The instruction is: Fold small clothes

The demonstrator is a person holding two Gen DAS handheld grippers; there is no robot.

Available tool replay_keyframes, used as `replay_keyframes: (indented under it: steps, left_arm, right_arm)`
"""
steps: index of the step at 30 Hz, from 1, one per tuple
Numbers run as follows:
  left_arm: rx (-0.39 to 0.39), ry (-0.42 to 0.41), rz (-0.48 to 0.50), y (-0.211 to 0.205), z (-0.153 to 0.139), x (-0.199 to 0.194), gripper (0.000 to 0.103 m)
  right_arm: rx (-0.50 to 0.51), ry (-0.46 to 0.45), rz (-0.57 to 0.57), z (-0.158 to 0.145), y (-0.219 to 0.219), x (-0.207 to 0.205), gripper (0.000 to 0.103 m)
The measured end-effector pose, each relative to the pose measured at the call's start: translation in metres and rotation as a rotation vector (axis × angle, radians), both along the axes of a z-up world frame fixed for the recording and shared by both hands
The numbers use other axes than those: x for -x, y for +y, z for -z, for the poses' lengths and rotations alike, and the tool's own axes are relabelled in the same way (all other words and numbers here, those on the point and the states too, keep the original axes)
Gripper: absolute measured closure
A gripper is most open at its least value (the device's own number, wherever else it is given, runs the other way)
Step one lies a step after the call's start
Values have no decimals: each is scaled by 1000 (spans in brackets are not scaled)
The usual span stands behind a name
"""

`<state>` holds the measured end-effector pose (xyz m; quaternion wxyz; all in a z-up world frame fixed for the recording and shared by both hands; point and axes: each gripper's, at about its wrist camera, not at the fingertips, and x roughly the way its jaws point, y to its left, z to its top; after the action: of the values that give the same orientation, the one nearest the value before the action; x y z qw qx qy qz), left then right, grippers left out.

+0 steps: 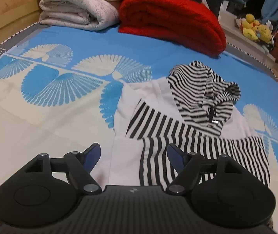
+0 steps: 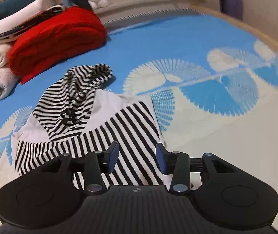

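A small black-and-white striped hooded top (image 1: 193, 128) lies on the bed, spread over a blue and cream bedspread (image 1: 61, 105) printed with fan shapes. Its striped hood (image 1: 203, 89) is bunched up at the far end, toward the folded bedding, and both striped sleeves are crossed over the white body panel, so the garment is already partly folded in on itself. The left gripper (image 1: 134, 154) hangs just above the near hem with its blue-padded fingers (image 1: 92, 156) spread wide, one over the white cloth edge and the other over the stripes, gripping nothing. The right gripper (image 2: 137, 156) sits low over the striped sleeve (image 2: 131, 132) on the other side, its fingers (image 2: 113, 154) parted too, though less widely, with cloth showing between them and nothing pinched. At the head of the bed a folded red blanket (image 1: 174, 21) rests beside a folded cream quilt (image 1: 76, 3), well apart from the top. Yellow plush toys (image 1: 255, 29) sit on a ledge beyond the bed.
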<state>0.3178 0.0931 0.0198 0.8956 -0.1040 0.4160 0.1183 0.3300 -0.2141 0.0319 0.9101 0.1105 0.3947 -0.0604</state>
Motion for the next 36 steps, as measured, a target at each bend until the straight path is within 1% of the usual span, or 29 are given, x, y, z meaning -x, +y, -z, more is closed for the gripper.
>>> replay_keyframes:
  steps: [1, 3, 5, 7, 10, 14, 16, 18, 21, 24, 28, 30, 32, 33, 35, 36]
  left_arm:
    - [-7, 4, 4, -1, 0, 2, 23]
    - [-19, 5, 10, -1, 0, 6, 23]
    - [-21, 5, 10, -1, -1, 10, 23]
    - [-29, 9, 17, -2, 0, 13, 23]
    - [-33, 25, 32, -5, 2, 13, 23]
    - [-24, 24, 42, -5, 2, 9, 23]
    - [-23, 5, 52, -6, 4, 6, 23]
    - [-43, 7, 57, -7, 8, -1, 23]
    - [-39, -5, 54, -5, 12, -11, 23]
    - [-54, -16, 67, -6, 15, -22, 23]
    - [-123, -62, 123, -9, 12, -32, 23]
    - [-182, -97, 142, -10, 10, -34, 24]
    - [-231, -124, 161, -13, 8, -37, 33]
    - [-248, -137, 175, -13, 7, -38, 36]
    - [-264, -163, 202, -14, 2, -41, 51]
    - [-267, -171, 212, -13, 0, -44, 55]
  right_arm:
    - [26, -25, -7, -5, 3, 4, 57]
    - [67, -64, -20, -12, 8, 10, 50]
    - [103, -95, -33, -15, 12, 14, 47]
    - [113, -102, -36, -14, 13, 15, 46]
    - [61, -88, -22, -9, 12, 13, 46]
    - [25, -41, 16, -3, 11, 3, 46]
    - [42, -35, 26, -3, 12, -3, 46]
    - [59, -23, 19, -2, 12, -10, 46]
    - [61, 11, 11, 2, 7, -20, 46]
    - [67, 39, 5, 9, 0, -31, 46]
    - [80, 70, 9, 17, -15, -41, 46]
    - [76, 85, 16, 20, -23, -46, 46]
    - [69, 95, 10, 23, -28, -52, 46]
    - [65, 99, 5, 25, -30, -54, 46]
    - [64, 106, -2, 27, -33, -59, 46]
    - [67, 110, -5, 29, -35, -61, 46]
